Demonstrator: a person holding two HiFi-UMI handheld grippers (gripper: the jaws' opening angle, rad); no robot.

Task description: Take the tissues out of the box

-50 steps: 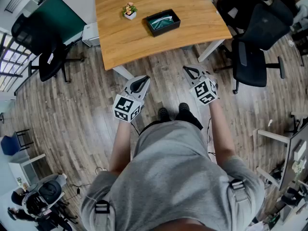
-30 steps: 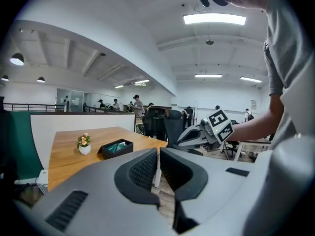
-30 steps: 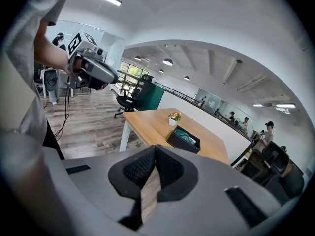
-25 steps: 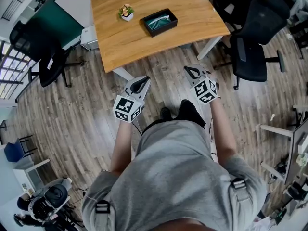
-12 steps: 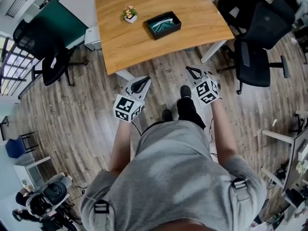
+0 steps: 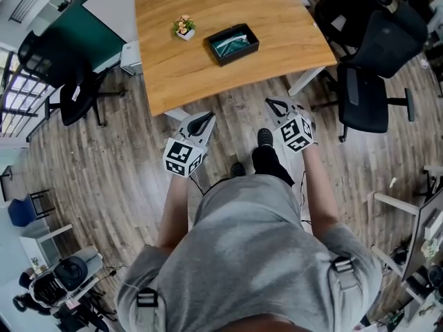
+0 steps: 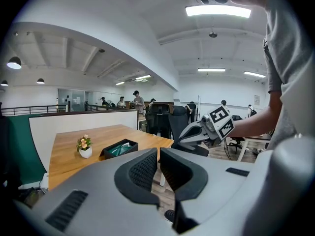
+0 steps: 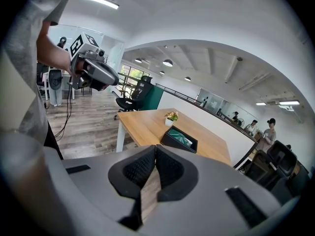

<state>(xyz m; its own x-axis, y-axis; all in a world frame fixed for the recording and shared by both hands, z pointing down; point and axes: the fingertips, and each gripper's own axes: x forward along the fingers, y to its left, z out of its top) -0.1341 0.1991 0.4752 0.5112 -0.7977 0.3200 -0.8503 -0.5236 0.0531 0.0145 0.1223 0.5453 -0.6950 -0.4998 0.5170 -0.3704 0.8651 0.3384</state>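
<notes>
Open-plan office: wooden desk (image 6: 277,26), black swivel chairs (image 6: 367,95), ceiling strip lights (image 7: 218,11)

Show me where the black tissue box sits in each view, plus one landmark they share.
Head view: tissue box at upper centre, on the wooden table.
Left gripper view: tissue box left of centre.
Right gripper view: tissue box near centre.
Shared landmark: the small flower pot beside it in all three views.

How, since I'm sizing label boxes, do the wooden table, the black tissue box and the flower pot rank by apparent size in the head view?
1. wooden table
2. black tissue box
3. flower pot
</notes>
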